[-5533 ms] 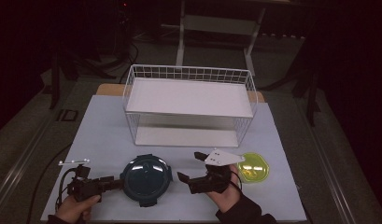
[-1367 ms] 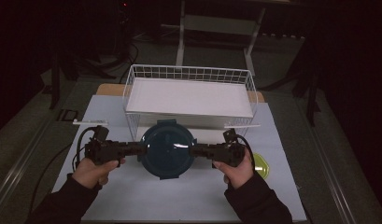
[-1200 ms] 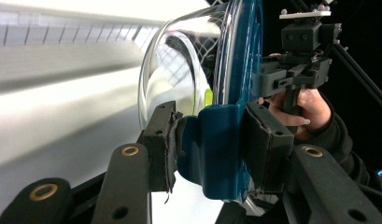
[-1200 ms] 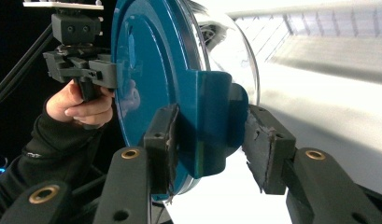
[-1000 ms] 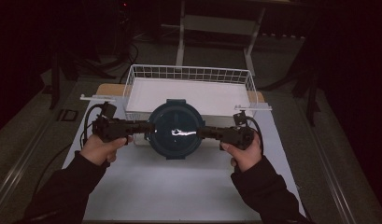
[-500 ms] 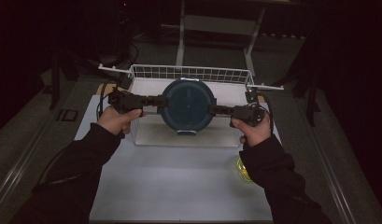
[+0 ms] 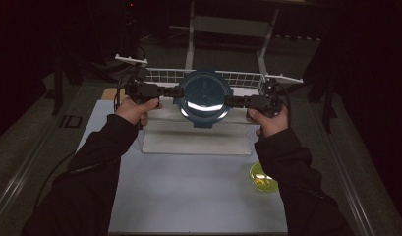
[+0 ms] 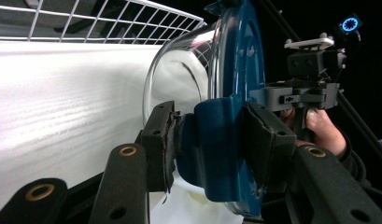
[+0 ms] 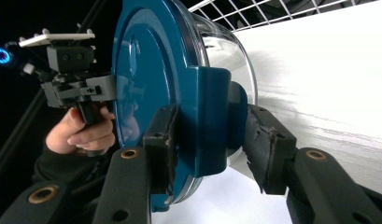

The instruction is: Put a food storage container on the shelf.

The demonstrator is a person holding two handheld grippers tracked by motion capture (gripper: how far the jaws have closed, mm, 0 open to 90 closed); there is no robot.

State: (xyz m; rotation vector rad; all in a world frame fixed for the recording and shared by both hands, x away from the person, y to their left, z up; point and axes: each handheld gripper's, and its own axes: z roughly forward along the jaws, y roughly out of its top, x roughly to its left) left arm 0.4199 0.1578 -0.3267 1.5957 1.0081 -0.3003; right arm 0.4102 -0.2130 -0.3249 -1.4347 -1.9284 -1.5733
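Both grippers, left point(image 7: 175, 91) and right point(image 7: 234, 101), grasp the side tabs of the bowl point(image 7: 205, 99) with their fingers and hold it in the air over the basket point(image 7: 247, 78), at the far side of the surface. The step in hand seems to be the carrying; next, I think, the bowl must go down level into the basket before the fingers let go.

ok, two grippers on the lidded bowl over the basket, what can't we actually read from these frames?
- Bowl contents: high view, blue lid and glare cover them; in the gripper views the glass only reflects the white shelf.
- Basket floor under the bowl: high view, bowl blocks it.
- Yellow dish: high view, partly behind the right sleeve.
- Left gripper and right gripper: each clamps a lid tab; whether the tabs are latched cannot be told.
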